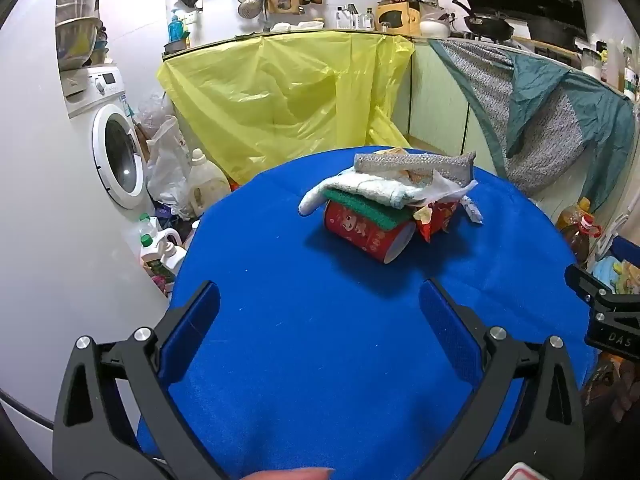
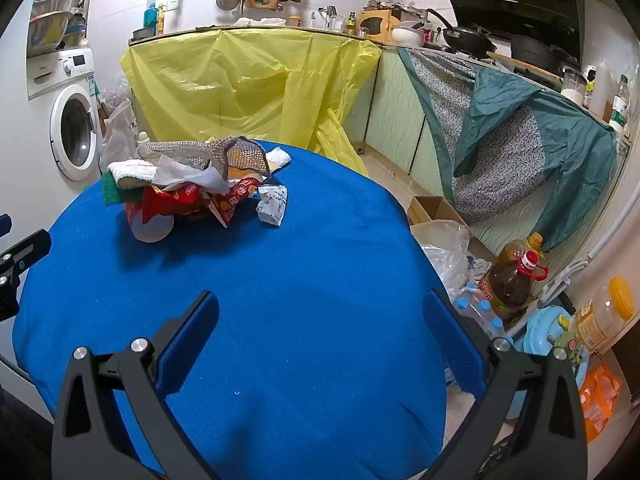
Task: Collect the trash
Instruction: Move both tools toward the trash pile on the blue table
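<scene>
At the far left stands a white front-loading washing machine, with white plastic detergent jugs crowded on the floor between it and the bench's left edge. The round bench under a bright blue felt cloth fills the middle of both views; its near half is bare cloth.

The left tongs hover over that bare near part, their blue-padded fingers spread wide apart with nothing between them. Ahead of them, well apart, sits the trash pile toward the far side of the bench: a red printed paper cup lying on its side, a flat green scouring pad resting on top of it, a pale folded cloth above that, and a grey metallic mesh scrubber across the top. Touching the cup's right side is a red crumpled snack wrapper (its print is too small to read), and just beside that a small white crumpled packet lies on the cloth.

The right tongs hang over the bench's near right part, likewise spread wide and holding nothing. Beyond the right edge, the floor is crowded with an amber cooking-oil bottle with a red cap and clear plastic bags.
</scene>
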Demonstrator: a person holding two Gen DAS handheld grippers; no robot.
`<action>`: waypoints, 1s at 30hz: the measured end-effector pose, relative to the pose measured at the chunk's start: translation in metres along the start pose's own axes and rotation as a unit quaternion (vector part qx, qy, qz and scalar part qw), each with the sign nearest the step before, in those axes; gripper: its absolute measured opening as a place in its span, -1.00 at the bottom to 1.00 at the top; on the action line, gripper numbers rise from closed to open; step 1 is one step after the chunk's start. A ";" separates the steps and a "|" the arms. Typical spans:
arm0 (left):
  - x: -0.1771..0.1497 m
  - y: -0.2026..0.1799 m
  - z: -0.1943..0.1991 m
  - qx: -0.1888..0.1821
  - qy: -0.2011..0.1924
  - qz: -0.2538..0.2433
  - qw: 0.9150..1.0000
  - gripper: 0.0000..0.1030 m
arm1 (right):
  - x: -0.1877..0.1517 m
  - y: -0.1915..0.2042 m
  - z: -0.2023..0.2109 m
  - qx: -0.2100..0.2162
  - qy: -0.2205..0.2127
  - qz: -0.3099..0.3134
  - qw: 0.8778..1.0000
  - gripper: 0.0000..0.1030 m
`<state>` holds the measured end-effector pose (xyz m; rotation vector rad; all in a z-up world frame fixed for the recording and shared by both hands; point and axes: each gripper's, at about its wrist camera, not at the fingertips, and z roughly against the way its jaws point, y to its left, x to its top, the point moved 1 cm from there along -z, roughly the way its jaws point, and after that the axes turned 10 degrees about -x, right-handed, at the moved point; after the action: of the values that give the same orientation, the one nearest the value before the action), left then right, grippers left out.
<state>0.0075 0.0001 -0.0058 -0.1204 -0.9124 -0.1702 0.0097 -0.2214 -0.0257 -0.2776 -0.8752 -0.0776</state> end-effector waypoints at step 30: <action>-0.002 0.006 -0.002 -0.026 0.015 0.012 0.999 0.76 | 0.001 0.000 0.000 -0.005 0.002 -0.004 1.000 0.91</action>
<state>0.0091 0.0054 -0.0084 -0.1778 -0.8770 -0.1729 0.0102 -0.2218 -0.0254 -0.2824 -0.8722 -0.0894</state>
